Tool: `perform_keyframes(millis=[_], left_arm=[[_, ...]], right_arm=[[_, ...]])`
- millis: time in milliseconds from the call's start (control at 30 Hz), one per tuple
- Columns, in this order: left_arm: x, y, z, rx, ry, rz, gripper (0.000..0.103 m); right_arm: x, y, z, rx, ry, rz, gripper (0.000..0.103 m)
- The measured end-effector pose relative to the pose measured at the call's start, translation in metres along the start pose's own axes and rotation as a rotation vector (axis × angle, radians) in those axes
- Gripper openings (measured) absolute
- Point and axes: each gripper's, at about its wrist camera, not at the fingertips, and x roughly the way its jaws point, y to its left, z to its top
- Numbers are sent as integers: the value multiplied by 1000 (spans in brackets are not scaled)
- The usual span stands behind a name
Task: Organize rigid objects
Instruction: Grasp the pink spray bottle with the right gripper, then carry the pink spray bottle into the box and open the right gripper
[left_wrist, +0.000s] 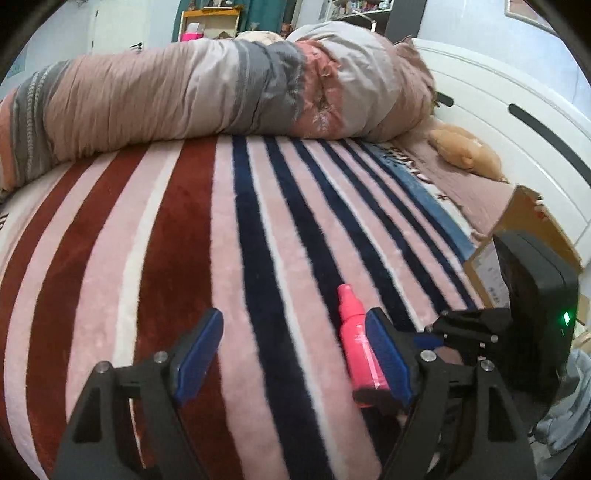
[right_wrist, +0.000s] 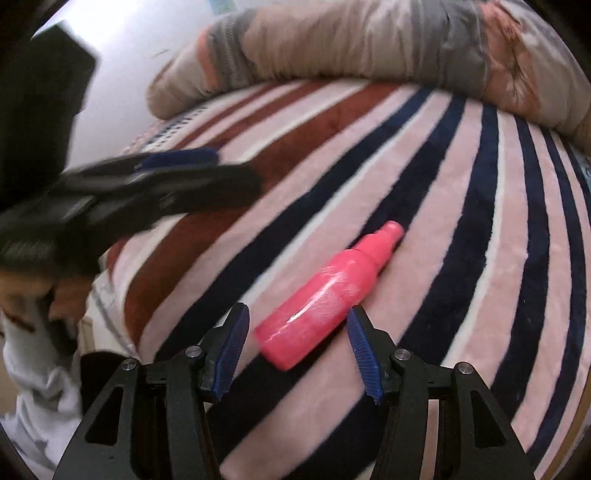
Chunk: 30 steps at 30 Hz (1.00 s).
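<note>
A pink spray bottle (right_wrist: 325, 295) lies on its side on the striped blanket (right_wrist: 461, 221). My right gripper (right_wrist: 297, 328) is open, its blue-padded jaws either side of the bottle's base, not closed on it. In the left wrist view the bottle (left_wrist: 356, 343) lies just inside the right finger (left_wrist: 388, 354) of my open left gripper (left_wrist: 291, 332). The right gripper (left_wrist: 469, 325) shows there low on the right, and the left gripper (right_wrist: 166, 177) shows blurred at the left of the right wrist view.
A rolled pink and grey duvet (left_wrist: 207, 96) lies across the far side of the bed. A cardboard box (left_wrist: 532, 229) stands at the right edge by a white headboard (left_wrist: 517, 92). A tan plush toy (left_wrist: 461, 147) lies near the headboard.
</note>
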Motion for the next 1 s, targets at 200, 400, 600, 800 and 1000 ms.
perform_keyframes(millis=[200,400,600,800,1000], left_arm=[[19,-2,-1,-22,60,-18,76],[28,-21,2,5,84,-29,76],[39,-26,8,-41,102,-124,76],[20,-50,24,-88,33,-381,75],[-34,-126,50,60,-80,-541,43]], right_arm=[[-4,-9,-1,-26,17,-80,29],[-24,-26,-6,-40,52,-162,29],[-4,-28,1,-53,38,-207,27],[-65,-9,-16,-84,-143,-160,26],[-157,6,-29,-62,-332,-107,26]])
